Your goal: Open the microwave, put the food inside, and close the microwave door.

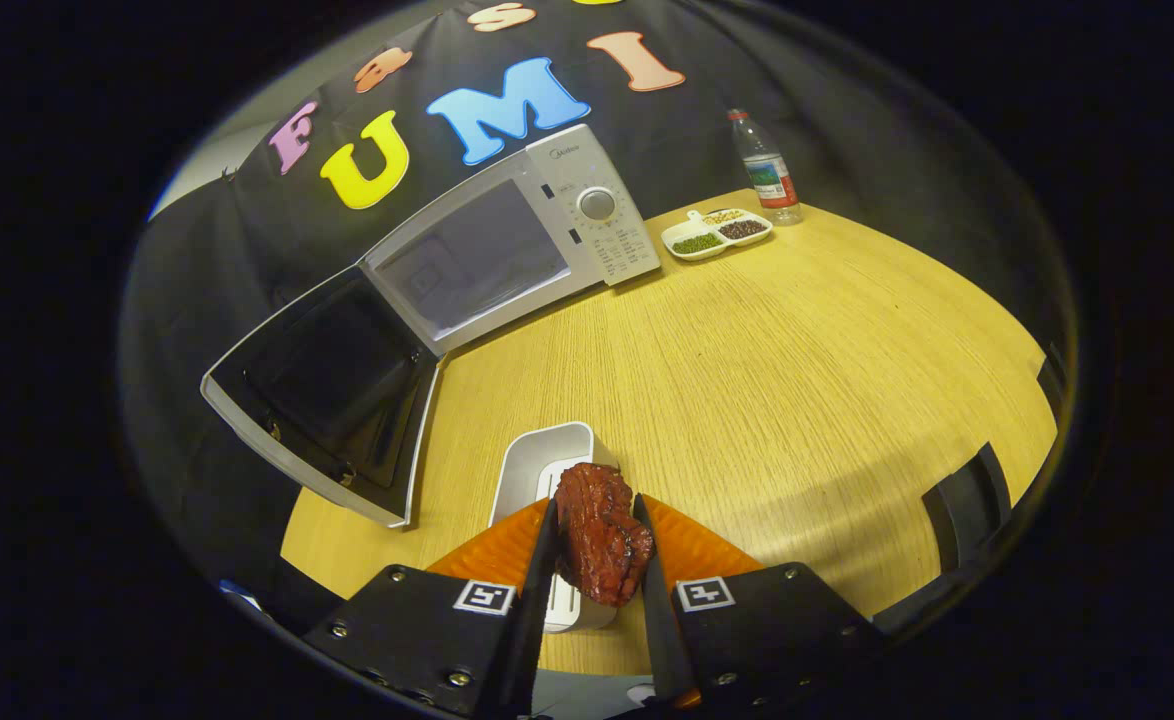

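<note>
the gripper (597, 545) is closed on the piece of meat (599, 545), with both fingers pressing its sides, and holds it lifted above the white container (537, 470) on the wooden table (797, 380). the microwave (507, 245) stands beyond the fingers and to their left, well apart. its door (332, 385) is swung fully open toward the gripper, so the cavity (472, 260) faces this way. i judge that the meat must travel forward and left, passing beside the door.

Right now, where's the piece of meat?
In the gripper view, the meat is clamped between the gripper's two fingers, held above the white container on the wooden table, with the open microwave farther ahead.
</note>
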Demonstrator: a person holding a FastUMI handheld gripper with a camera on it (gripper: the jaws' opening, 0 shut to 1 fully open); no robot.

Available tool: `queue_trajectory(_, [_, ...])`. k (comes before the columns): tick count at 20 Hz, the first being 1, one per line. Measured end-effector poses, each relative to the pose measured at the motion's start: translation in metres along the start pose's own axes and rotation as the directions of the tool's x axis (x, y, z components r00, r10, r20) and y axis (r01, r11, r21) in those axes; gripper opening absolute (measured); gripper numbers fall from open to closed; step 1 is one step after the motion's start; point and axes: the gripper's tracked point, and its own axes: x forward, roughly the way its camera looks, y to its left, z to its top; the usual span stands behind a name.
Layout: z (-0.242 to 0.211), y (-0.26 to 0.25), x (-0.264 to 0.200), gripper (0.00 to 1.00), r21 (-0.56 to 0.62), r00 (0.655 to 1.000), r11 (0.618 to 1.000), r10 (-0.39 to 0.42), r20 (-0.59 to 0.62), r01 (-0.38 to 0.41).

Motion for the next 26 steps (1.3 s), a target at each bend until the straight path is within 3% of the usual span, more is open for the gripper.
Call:
queue_trajectory(1, [0.002,0.004,0.002,0.43,0.032,1.0,0.999,0.024,0.014,-0.025])
queue_trajectory(2, [0.004,0.002,-0.003,0.3,0.034,1.0,0.999,0.025,0.002,-0.025])
queue_trajectory(3, [0.008,0.008,-0.002,0.29,0.049,0.998,0.997,0.061,0.015,-0.062])
queue_trajectory(4, [0.009,0.011,-0.009,0.17,0.041,0.999,0.998,0.05,0.011,-0.051])
queue_trajectory(6, [0.012,0.019,-0.003,0.16,-0.008,0.998,0.998,0.064,0.004,-0.064])
queue_trajectory(7, [0.011,0.022,-0.007,0.09,-0.033,0.998,0.997,0.07,-0.011,-0.07])
queue_trajectory(13, [0.032,0.036,-0.01,0.09,-0.109,0.998,0.992,0.064,-0.01,-0.064])
queue_trajectory(20, [0.082,0.072,-0.008,0.09,-0.126,0.989,0.983,0.138,0.047,-0.131])
queue_trajectory(26, [0.121,0.112,0.021,0.09,-0.175,0.975,0.965,0.211,0.072,-0.196])
